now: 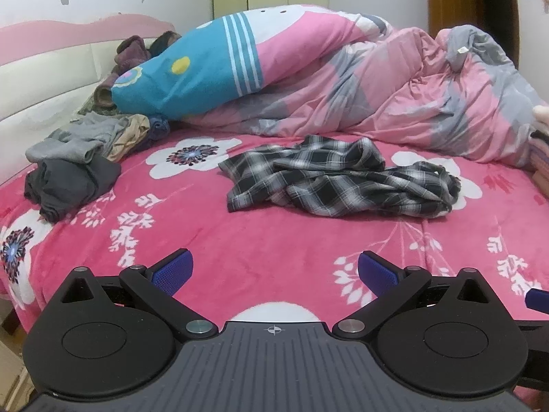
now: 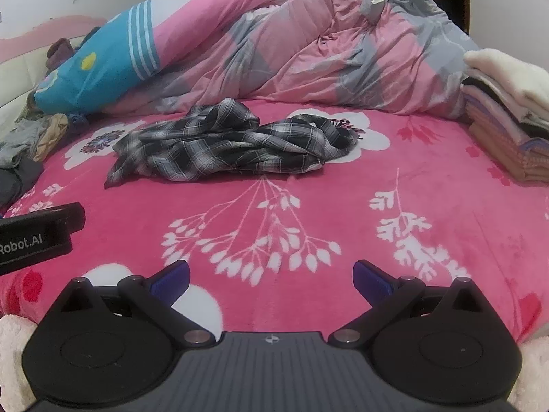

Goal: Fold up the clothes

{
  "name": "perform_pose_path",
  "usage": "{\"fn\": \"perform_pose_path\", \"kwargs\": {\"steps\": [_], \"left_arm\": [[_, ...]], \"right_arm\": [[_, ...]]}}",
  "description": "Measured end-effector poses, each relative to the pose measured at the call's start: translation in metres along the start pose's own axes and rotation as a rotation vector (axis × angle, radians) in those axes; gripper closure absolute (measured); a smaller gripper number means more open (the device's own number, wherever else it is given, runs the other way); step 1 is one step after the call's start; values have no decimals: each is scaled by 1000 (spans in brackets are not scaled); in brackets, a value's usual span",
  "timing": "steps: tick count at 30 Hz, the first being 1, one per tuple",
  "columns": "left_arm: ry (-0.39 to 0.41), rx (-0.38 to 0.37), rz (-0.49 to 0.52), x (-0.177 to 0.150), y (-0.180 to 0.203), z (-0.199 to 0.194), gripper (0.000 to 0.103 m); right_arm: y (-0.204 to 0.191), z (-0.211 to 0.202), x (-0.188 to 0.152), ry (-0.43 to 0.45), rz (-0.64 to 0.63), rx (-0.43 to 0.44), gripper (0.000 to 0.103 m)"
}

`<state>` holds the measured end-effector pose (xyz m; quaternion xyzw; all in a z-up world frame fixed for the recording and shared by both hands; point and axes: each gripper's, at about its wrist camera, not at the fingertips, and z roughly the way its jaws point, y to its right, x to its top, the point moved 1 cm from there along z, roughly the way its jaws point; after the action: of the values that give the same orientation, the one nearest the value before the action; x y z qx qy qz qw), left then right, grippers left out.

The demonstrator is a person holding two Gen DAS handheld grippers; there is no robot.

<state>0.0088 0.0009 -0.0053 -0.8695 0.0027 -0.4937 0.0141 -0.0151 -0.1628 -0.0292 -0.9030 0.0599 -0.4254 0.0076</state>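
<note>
A crumpled black-and-white plaid shirt (image 1: 338, 180) lies in a loose heap near the middle of the bed, on a pink fleece blanket (image 1: 260, 240) printed with white flowers and sprigs. Both grippers hang low over the near edge of the blanket, well short of the shirt. The left gripper (image 1: 274, 271) has its blue-padded fingers spread wide with nothing between them; the right gripper (image 2: 271, 276) is likewise spread wide and empty. Bare blanket lies between each gripper and the shirt.

Behind the shirt a bunched pink-and-grey duvet (image 1: 394, 86) fills the far side of the bed, with a blue, striped bolster (image 1: 192, 72) against it. To the left sits a heap of unfolded grey and dark clothes (image 1: 72, 164). At the right edge stands a stack of folded laundry (image 2: 507, 113), topped by a cream fleece piece.
</note>
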Motion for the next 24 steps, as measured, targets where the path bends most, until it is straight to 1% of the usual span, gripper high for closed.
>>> {"fn": "perform_pose_path", "kwargs": {"steps": [6,9,16,24], "left_arm": [[-3,0,3,0,-7,3,0],[8,10,16,0,-4,0,0],[-19,27,14,1,0,7,0],[-29,39,15,-1,0,9,0]], "right_arm": [[2,-2,2,5,6,-6,0],[3,-3,3,8,9,-9,0],[4,-1,5,12,23,-11,0],[4,2,6,6,30,-16,0]]}}
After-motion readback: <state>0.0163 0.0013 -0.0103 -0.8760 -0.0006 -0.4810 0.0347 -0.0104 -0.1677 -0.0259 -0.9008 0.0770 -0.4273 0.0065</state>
